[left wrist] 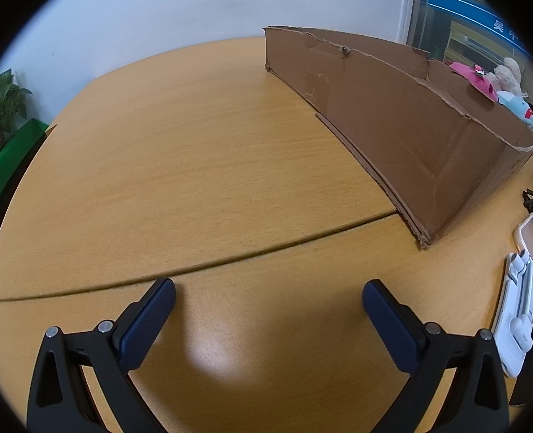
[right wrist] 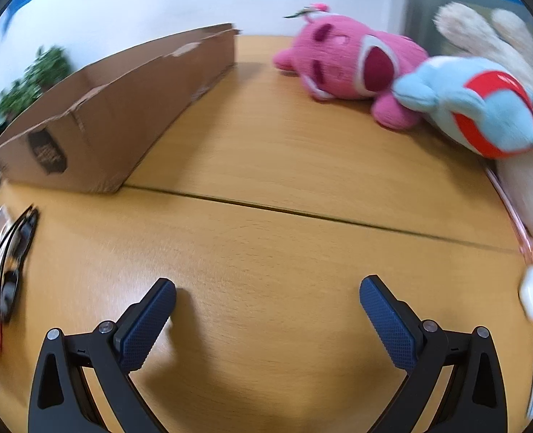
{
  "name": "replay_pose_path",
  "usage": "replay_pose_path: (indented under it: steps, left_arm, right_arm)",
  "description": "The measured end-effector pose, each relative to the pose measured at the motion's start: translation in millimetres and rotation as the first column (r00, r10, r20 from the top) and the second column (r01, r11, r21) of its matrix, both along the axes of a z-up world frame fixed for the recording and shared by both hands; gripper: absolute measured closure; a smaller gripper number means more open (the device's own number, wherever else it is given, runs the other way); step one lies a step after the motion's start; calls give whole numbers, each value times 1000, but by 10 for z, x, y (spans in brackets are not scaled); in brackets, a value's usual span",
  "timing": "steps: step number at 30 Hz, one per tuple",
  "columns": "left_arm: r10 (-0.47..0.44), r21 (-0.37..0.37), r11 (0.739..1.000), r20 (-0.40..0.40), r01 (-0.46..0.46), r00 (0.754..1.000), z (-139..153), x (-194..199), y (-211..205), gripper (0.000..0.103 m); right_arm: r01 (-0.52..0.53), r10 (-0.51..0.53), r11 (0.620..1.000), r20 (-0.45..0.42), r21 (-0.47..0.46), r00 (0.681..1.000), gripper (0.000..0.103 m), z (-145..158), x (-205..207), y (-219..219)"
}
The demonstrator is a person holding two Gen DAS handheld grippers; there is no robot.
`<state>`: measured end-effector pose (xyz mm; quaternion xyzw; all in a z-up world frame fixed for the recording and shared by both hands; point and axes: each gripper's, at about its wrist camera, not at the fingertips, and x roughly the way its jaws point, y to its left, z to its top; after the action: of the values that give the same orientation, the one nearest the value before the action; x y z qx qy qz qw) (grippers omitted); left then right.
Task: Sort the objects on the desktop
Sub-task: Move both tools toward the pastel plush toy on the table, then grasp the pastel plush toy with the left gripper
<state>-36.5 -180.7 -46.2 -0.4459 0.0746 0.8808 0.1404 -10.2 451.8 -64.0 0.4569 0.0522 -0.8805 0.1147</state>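
Left gripper [left wrist: 268, 297] and right gripper [right wrist: 267, 296]: fingers apart, holding nothing. Cardboard box [left wrist: 393, 119] interior hidden. At 2 o'clock, beige plush [right wrist: 483, 32] partly behind the blue plush [right wrist: 483, 108]; blurred items at 9 o'clock unidentifiable.

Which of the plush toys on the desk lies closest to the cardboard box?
The pink plush. It lies nearest the cardboard box; the light-blue plush and the cream plush sit farther right.
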Motion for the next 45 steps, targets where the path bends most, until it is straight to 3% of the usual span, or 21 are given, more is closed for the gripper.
replay_pose_path:
  steps: [4,8,11,14,16,19,21,23,26,29,31,32,34,36,38,39,40,42,45]
  left_arm:
    - [43,-2,999,-36,-43,998,57,336,-58,0]
    - [58,55,997,-149,-50,987,514,842,86,0]
    - [32,111,994,-171,-13,985,804,1141,404,0]
    - [-11,125,992,-167,33,986,958,1459,797,0]
    - [-32,160,986,-141,55,989,998,1622,1008,0]
    - [-70,277,957,-62,84,996,1023,1826,1285,0]
    - [-133,386,913,-25,132,991,995,1962,1456,0]
    - [-191,442,880,-3,172,982,949,2073,1631,0]
    - [-213,443,878,26,180,977,857,2183,1817,0]
    - [-198,477,869,90,132,976,728,2211,1832,1]
    - [-195,504,857,125,107,973,653,2232,1807,1]
    - [-193,506,856,128,103,973,652,2261,1778,1]
    - [-191,517,850,124,101,974,652,2326,1752,1]
    - [-201,561,822,120,101,972,672,2391,1706,1]
    - [-195,578,810,110,97,975,719,2477,1660,4]
    - [-190,574,813,105,96,976,743,2519,1643,4]
    - [-183,566,819,100,95,978,769,2569,1619,4]
    - [-182,564,821,105,92,978,787,2664,1583,4]
    - [-174,580,812,138,62,975,661,2712,1598,4]
  right_arm:
    - [71,-71,997,-4,9,997,0,2,108,-26]
    - [117,-114,993,-83,22,990,0,236,460,-149]
    - [50,-61,995,-124,-91,990,0,582,838,-299]
    - [-119,99,980,-128,-159,987,0,867,1192,-612]
    - [-278,261,949,-130,-147,957,0,979,1434,-922]
    - [-456,442,881,-130,-124,888,0,974,1684,-1326]
    - [-500,488,849,-109,-171,866,0,884,1725,-1483]
    - [-524,527,815,-57,-249,848,0,718,1693,-1655]
    - [-549,559,802,-27,-237,829,0,585,1844,-1863]
    - [-619,639,739,-13,-266,769,0,612,2176,-2003]
    - [-676,687,703,-33,-220,726,0,680,2412,-2021]
    - [-679,684,708,-50,-194,727,0,697,2465,-1998]
    - [-637,632,757,-89,-145,770,0,743,2450,-1897]
    - [-609,608,769,-75,-192,791,0,742,2312,-1849]
    - [-648,650,735,-65,-199,757,0,726,2296,-1965]
    - [-689,690,706,-60,-161,721,0,698,2342,-2118]
    - [-704,703,702,-59,-106,709,0,674,2386,-2222]
    - [-706,704,707,-52,-45,708,0,651,2400,-2326]
    - [-678,678,725,-51,-119,733,0,695,2350,-2199]
